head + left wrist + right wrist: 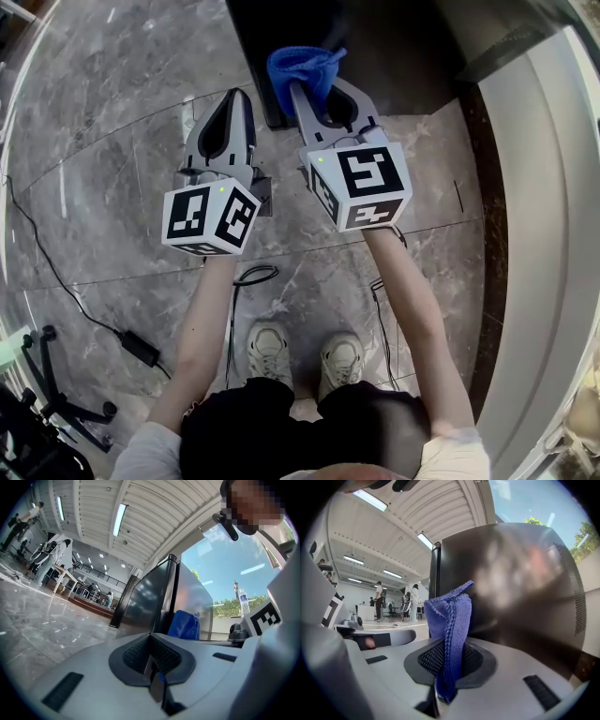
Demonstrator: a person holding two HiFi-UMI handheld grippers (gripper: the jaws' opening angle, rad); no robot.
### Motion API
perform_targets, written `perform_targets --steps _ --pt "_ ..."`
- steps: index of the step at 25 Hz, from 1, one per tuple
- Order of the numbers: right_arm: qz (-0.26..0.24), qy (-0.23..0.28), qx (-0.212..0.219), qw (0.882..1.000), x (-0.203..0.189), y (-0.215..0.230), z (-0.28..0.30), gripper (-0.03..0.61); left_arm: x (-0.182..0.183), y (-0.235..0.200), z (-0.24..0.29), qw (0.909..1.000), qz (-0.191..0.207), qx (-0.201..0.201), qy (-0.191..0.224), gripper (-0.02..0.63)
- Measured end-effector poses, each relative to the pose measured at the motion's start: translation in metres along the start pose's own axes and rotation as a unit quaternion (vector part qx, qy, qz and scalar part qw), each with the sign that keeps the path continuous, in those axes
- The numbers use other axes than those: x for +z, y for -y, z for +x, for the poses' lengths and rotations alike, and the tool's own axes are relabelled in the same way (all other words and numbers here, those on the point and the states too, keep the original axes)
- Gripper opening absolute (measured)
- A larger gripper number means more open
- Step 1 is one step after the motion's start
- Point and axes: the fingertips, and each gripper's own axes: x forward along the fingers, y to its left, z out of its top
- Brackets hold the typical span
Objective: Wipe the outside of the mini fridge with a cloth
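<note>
The black mini fridge stands on the marble floor just ahead of me. My right gripper is shut on a folded blue cloth, which sticks up past the jaw tips close to the fridge's near corner. In the right gripper view the cloth rises from the shut gripper in front of the glossy fridge side. My left gripper hangs beside it on the left, shut on nothing. In the left gripper view the shut gripper faces the fridge and the cloth.
A white wall or counter runs along the right of the fridge. Cables and a black power adapter lie on the floor at left, by a wheeled stand. My shoes are below. Distant people and tables stand across the hall.
</note>
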Motion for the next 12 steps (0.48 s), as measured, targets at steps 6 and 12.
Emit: perform_targets --steps 6,12 --pt "0.008 -0.005 -0.061 0.998 -0.011 0.051 -0.022 0.061 -0.008 0.012 0.004 0.9999 0.003 -0.010 -0.007 0.003" --pt "0.019 0.001 -0.109 0.994 -0.012 0.101 -0.045 0.061 -0.019 0.030 0.009 0.9995 0.013 -0.025 -0.017 0.004"
